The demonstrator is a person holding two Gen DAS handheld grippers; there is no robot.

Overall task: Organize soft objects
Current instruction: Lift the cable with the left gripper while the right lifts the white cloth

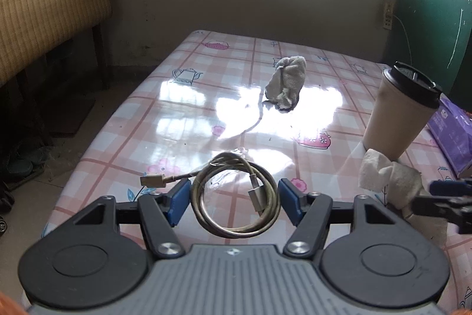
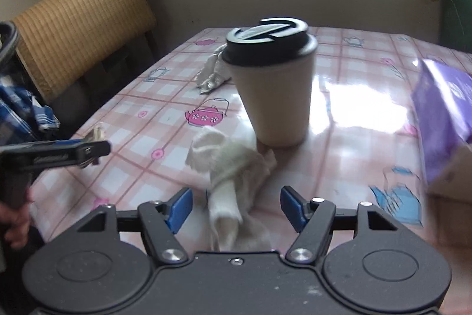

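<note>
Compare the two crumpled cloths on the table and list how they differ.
The near cloth is whiter; the far cloth looks greyer.
The near cloth lies beside the cup, between the open pads of the right gripper; the far cloth sits alone toward the table's far end.
The near cloth sprawls low; the far cloth is bunched into a taller lump.
Both are crumpled and resting on the table.

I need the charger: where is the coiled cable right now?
In the left wrist view, the coiled cable sits low and central between the left tool fingers, left of the paper cup.
</note>
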